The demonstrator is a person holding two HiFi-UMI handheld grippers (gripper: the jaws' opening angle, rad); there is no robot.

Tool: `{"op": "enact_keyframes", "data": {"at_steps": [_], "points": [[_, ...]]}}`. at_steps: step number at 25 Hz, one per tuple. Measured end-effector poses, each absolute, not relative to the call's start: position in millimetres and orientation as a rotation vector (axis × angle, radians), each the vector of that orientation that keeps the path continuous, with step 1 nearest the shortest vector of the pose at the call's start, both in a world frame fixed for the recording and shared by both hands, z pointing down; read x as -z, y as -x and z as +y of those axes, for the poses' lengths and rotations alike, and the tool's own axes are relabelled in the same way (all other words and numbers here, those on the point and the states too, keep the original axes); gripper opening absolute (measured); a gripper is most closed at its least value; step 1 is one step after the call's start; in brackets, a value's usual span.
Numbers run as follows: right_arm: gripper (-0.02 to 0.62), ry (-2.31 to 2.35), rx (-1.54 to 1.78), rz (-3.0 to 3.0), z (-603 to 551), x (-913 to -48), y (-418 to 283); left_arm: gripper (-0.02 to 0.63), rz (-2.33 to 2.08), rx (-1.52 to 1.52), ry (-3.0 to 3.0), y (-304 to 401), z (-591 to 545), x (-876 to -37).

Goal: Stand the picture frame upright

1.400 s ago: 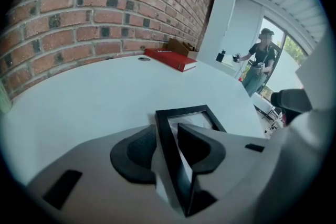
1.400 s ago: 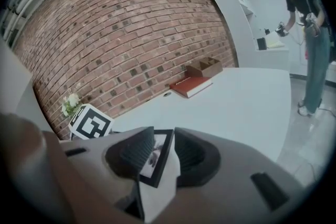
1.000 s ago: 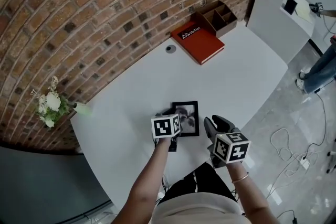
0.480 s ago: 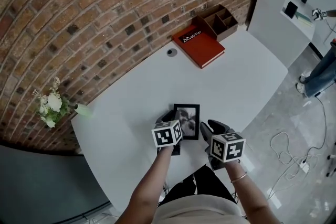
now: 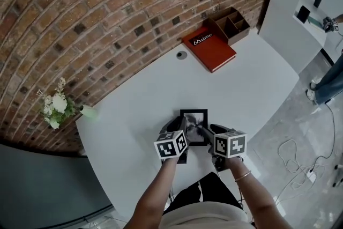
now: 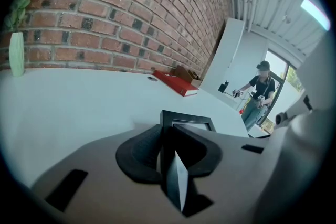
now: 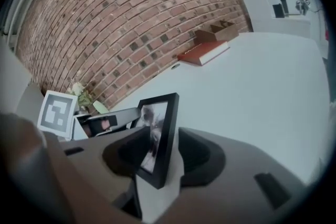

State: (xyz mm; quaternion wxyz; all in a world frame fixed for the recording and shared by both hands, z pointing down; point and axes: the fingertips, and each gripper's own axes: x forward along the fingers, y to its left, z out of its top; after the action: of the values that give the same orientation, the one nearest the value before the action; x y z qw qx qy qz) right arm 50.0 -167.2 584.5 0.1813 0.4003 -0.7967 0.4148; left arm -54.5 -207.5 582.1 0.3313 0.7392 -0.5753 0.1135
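Note:
A small black picture frame with a dark photo is near the front edge of the white table. My left gripper is at its left side. In the left gripper view the jaws are shut on a dark edge of the frame. My right gripper is at its right side and its jaws are opening. In the right gripper view the frame stands steeply tilted between the jaws, with a gap to the right pad.
At the back by the brick wall lie a red book, a wooden organiser and a round cable port. A pale green vase of flowers stands at the table's left end. A person stands off to the right.
My right gripper has moved left to the frame and now has it between its jaws. The frame has tipped up from lying flatter. My left gripper has stayed at the frame's left side.

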Motion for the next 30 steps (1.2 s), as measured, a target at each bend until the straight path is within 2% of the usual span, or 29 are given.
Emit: {"op": "enact_keyframes", "data": {"at_steps": [10, 15, 30], "points": [[0.152, -1.031, -1.163, -2.27, -170, -591, -36, 0.064, -1.523, -0.217, -1.941, 59, -208, -564], [0.131, -0.99, -1.116, -2.314, -174, -580, -31, 0.064, -1.567, -0.201, -1.922, 67, -207, -555], [0.114, -0.719, -0.919, -2.468, -221, -536, 20, 0.066, -1.805, -0.094, -1.788, 123, -221, -504]]}}
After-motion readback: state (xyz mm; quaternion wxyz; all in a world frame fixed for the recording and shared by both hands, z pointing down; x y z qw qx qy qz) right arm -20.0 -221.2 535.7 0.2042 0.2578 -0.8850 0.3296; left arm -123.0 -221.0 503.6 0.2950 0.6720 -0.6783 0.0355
